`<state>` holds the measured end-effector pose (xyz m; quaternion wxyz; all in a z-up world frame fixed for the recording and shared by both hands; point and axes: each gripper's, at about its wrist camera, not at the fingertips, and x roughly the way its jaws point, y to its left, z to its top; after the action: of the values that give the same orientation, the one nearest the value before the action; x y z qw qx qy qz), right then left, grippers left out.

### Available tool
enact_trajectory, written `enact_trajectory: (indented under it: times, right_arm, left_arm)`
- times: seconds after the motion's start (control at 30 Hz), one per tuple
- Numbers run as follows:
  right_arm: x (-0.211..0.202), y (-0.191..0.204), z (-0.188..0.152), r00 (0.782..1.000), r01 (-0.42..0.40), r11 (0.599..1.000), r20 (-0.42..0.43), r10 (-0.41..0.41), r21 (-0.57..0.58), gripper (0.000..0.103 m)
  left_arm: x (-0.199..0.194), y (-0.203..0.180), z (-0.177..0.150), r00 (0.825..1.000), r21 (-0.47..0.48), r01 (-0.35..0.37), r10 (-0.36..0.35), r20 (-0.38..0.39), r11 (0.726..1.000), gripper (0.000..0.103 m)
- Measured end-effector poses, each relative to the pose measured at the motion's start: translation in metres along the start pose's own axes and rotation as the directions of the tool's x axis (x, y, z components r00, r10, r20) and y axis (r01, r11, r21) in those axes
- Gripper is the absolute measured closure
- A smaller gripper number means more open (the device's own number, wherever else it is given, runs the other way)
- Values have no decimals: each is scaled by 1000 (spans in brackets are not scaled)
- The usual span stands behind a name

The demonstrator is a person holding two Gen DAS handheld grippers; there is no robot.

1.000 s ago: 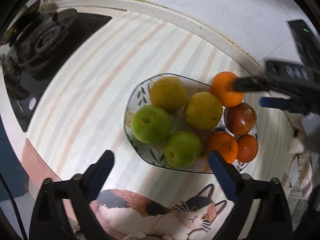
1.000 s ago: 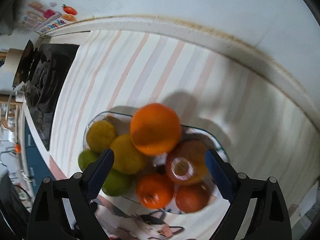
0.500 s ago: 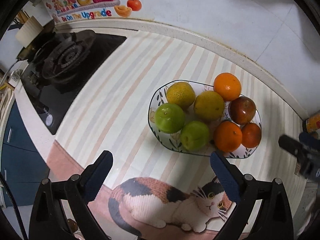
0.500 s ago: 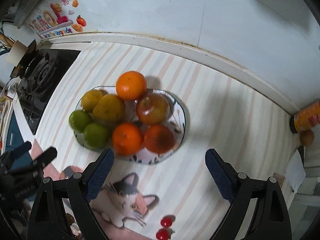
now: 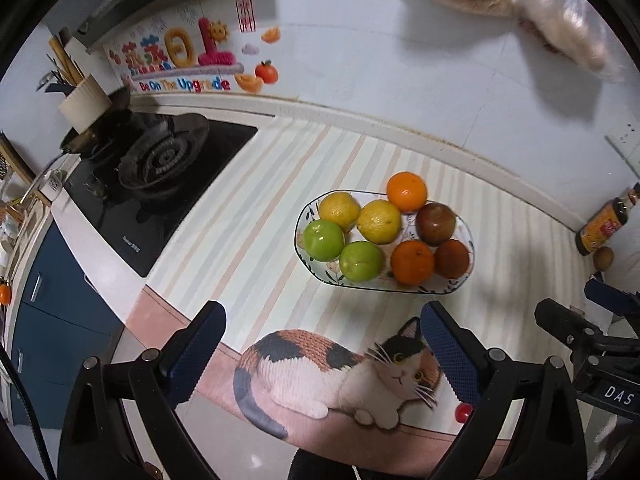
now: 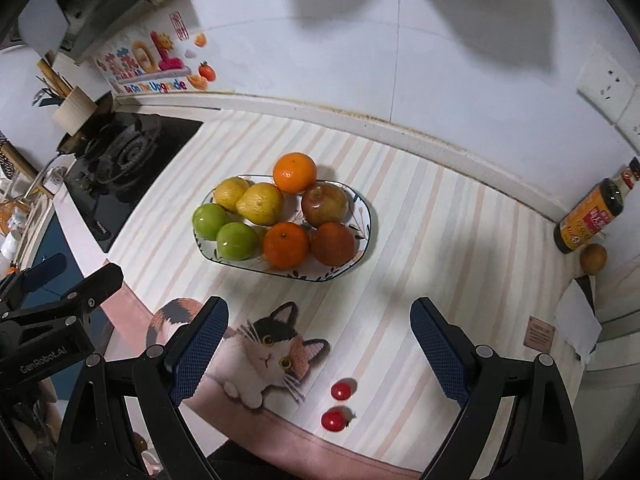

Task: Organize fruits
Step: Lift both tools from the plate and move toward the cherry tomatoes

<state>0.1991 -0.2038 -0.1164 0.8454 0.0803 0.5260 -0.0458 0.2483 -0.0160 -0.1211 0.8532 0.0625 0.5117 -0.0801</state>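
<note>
A patterned oval plate [image 5: 468,280] [image 6: 366,216] on the striped mat holds two green apples [image 5: 323,239], two yellow lemons [image 5: 378,221], oranges [image 5: 406,191] and a dark red apple [image 5: 436,223]. The top orange [image 6: 295,172] rests at the plate's far rim. My left gripper [image 5: 320,346] is open and empty, held above the cat picture short of the plate. My right gripper [image 6: 320,340] is open and empty, also back from the plate. Two cherry tomatoes [image 6: 342,390] lie on the mat near the front edge.
A gas hob [image 5: 160,160] lies to the left. A sauce bottle [image 6: 588,216] and a small brown fruit [image 6: 593,258] stand at the far right by the wall. A utensil holder [image 5: 84,100] is at the far left. The counter's front edge runs under the cat picture [image 5: 344,368].
Both grippers have pulled back and up from the plate. The orange that sat between the right fingers now rests on the plate's far rim.
</note>
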Motion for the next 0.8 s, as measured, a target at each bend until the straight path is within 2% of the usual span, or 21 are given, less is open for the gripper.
enact_trajectory:
  times: [0.47, 0.8]
  right_arm:
    - [-103, 5, -27, 991, -44, 999, 126, 47, -31, 8]
    - [-142, 3, -39, 984, -57, 998, 164, 61, -32, 8]
  left_arm:
    - [-82, -1, -22, 995, -9, 39, -38, 88, 999, 3]
    - [-117, -1, -31, 991, -15, 57, -55, 123, 998, 3]
